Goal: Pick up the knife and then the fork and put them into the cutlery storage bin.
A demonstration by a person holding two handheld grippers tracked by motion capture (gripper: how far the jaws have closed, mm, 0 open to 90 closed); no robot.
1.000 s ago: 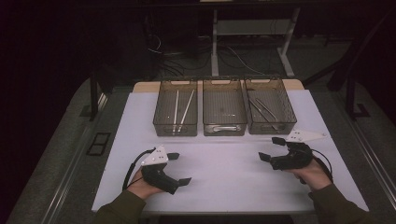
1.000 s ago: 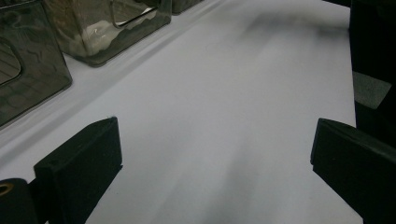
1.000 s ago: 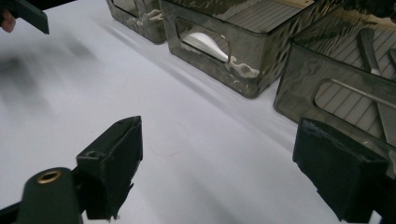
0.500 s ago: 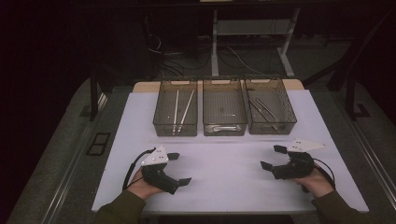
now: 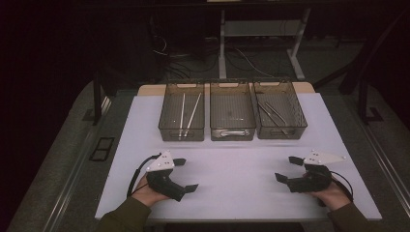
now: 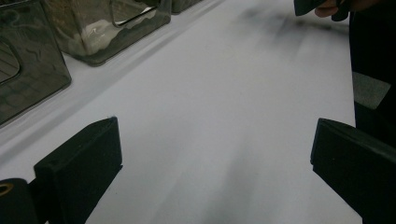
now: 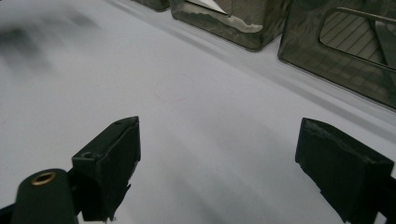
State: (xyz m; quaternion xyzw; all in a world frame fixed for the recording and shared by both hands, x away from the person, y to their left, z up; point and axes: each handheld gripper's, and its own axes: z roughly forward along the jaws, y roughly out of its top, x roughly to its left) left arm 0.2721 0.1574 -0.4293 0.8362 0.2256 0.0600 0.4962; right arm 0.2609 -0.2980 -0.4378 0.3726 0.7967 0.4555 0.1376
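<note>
My left gripper [image 5: 185, 174] rests low over the white mat [image 5: 237, 198] at front left, open, with nothing between its jaws. At front right my right gripper [image 5: 288, 169] is also open and empty, its jaws pointing left. Three smoky clear bins stand in a row at the back of the mat. The left bin [image 5: 181, 135] holds two pale sticks [image 5: 193, 113], the middle bin [image 5: 211, 111] a metal utensil [image 5: 232, 131], the right bin [image 5: 283, 134] several metal utensils [image 5: 273, 113]. In the left gripper view the left gripper [image 6: 215, 168] is wide open over bare mat; in the right gripper view so is the right gripper [image 7: 224, 163].
The table's wooden edge [image 5: 150, 89] shows behind the bins. A dark floor with cables [image 5: 241, 58] and a desk frame [image 5: 222, 43] lies beyond. The other hand's gripper [image 6: 317, 5] shows at the top right of the left gripper view.
My right gripper has drawn back toward the front edge of the mat and a little to the right. The left gripper has stayed where it was.
</note>
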